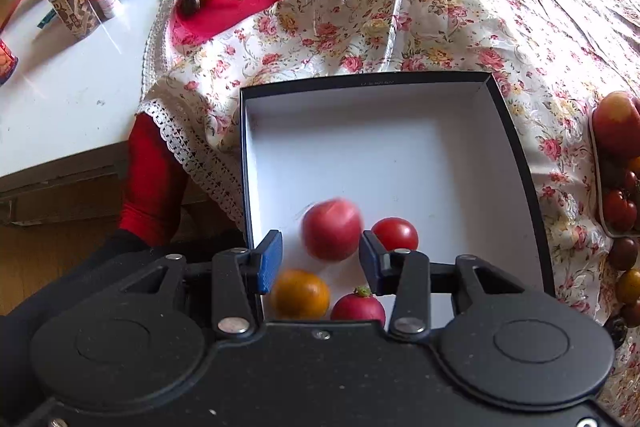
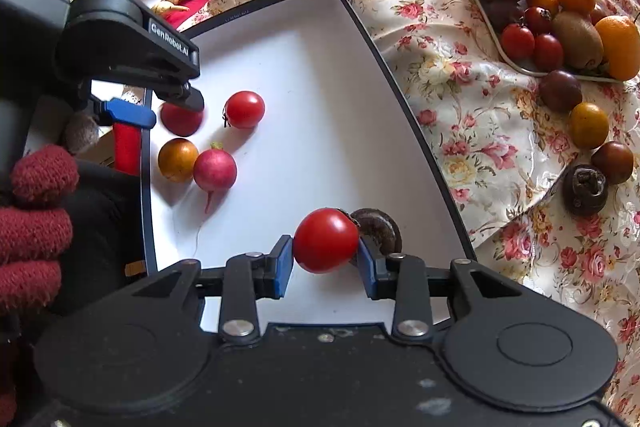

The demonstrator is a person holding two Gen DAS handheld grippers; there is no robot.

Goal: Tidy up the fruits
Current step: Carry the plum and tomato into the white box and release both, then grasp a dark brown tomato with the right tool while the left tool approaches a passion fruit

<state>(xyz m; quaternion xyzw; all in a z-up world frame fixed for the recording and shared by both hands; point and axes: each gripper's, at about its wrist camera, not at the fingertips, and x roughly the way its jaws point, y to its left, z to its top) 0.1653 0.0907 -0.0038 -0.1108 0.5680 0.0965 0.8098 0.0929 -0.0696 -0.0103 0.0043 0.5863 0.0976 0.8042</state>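
While my right gripper (image 2: 325, 259) squeezes a round red tomato (image 2: 326, 240) over the white box with dark walls (image 2: 404, 107), a wrinkly brown fruit (image 2: 378, 229) sits just behind it. My left gripper (image 1: 320, 261) hangs with its fingers apart over a blurry red fruit (image 1: 331, 229). Nearby lie an orange ball fruit (image 1: 300, 294), a pink radish (image 1: 357, 307) and another small red tomato (image 1: 395, 234).

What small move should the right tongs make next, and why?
Probably lower a little and open. The right tongs grip a red tomato already above the white box floor, beside a dark fruit, with bare floor below.
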